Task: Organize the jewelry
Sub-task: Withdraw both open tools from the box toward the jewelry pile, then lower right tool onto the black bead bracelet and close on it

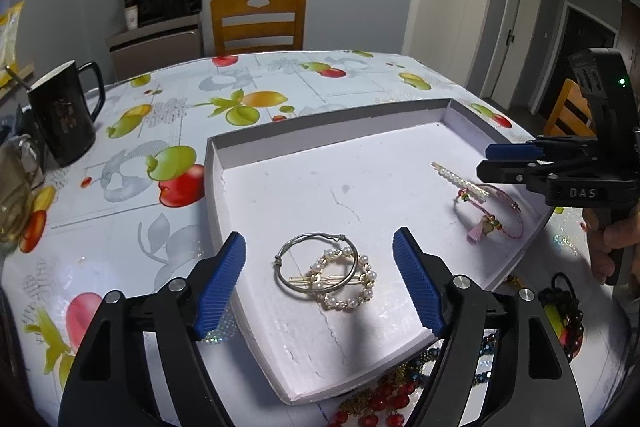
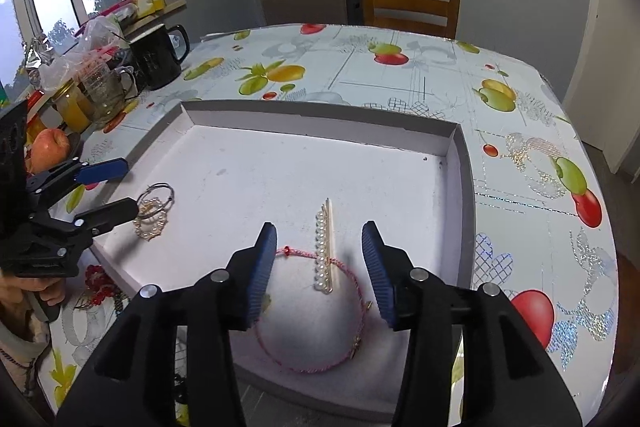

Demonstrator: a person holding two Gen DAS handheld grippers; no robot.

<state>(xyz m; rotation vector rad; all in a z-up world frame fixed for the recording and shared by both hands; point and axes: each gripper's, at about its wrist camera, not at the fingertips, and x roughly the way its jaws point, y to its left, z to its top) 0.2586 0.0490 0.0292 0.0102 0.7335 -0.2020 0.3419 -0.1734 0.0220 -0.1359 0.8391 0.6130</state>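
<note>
A shallow white box lid (image 1: pixel 280 183) (image 2: pixel 400 167) lies on the table as a tray. In it a silver bangle (image 1: pixel 298 255) overlaps a round pearl hair clip (image 1: pixel 362 297); both show in the right wrist view (image 2: pixel 154 211). A straight pearl hair clip (image 2: pixel 325 247) (image 1: pixel 460 181) lies across a pink cord bracelet (image 2: pixel 320 311) (image 1: pixel 494 217). My left gripper (image 1: pixel 320 279) is open above the bangle and round clip. My right gripper (image 2: pixel 318 267) is open above the pearl clip and bracelet. Both are empty.
Red and dark bead jewelry (image 1: pixel 384 399) lies on the fruit-print tablecloth (image 1: pixel 240 87) by the tray's near edge; a black bead piece (image 1: pixel 564 307) lies at the right. A black mug (image 1: pixel 66 111), glass jars (image 2: pixel 100 91) and an apple (image 2: pixel 48 147) stand at the left. A wooden chair (image 1: pixel 258 23) stands behind the table.
</note>
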